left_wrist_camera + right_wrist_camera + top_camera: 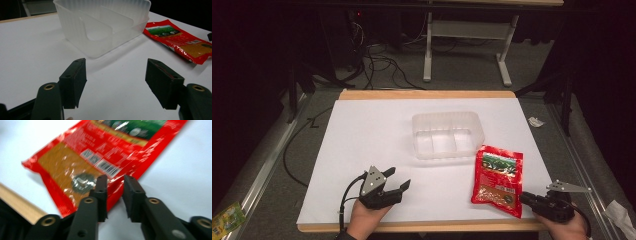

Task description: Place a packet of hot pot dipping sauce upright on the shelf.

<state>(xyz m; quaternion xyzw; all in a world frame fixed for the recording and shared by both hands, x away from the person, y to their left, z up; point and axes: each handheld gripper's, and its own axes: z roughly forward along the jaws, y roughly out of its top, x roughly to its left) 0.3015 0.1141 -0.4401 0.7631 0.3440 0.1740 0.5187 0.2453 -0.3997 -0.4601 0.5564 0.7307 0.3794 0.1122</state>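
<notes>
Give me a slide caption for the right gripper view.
Right claw, jaws slightly apart, at the edge of a red packet lying on the white table.

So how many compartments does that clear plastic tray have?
3, side by side in the clear tray: left, middle and right, split by two dividers.

— Any writing you can make out?
— Only on the red snack packet (105,157): a barcode and small white label boxes, too blurred to read. No legible words anywhere.
</notes>
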